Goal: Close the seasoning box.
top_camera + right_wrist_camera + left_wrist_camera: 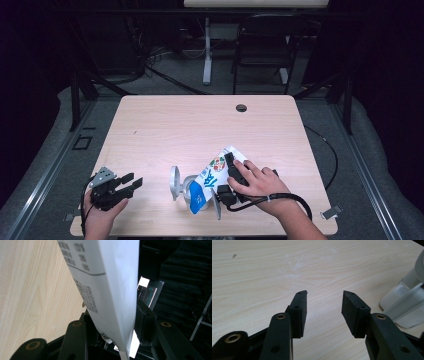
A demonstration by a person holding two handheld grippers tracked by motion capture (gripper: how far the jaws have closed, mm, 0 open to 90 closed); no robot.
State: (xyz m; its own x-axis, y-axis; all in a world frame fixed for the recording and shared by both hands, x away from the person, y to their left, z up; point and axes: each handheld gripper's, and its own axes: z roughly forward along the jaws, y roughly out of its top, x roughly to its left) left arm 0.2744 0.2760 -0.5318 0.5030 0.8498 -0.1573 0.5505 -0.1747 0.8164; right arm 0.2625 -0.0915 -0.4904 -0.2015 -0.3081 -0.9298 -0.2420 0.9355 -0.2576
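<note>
While my right gripper [231,175] sits near the front edge of the worktop [165,125], right of centre, the pouch [212,177] runs between its jaws: white and blue, printed, tilted, lower blue end toward the front edge, upper end toward the middle of the worktop. From the right gripper view the pouch [107,287] stands on edge in the gap, its flat white face right against the right-hand pad [145,322], printed side facing the left-hand jaw; I cannot tell whether that pad touches it, so grip unconfirmed. A clear container [187,187] with a grey lid standing open lies just left of the pouch's lower end, touching or nearly so. My left gripper [125,184] rests near the front left corner, jaws spread wide, nothing between them, bare wood under the pads [350,312]. Container [404,305] is off to its right, well clear of the fingers.
</note>
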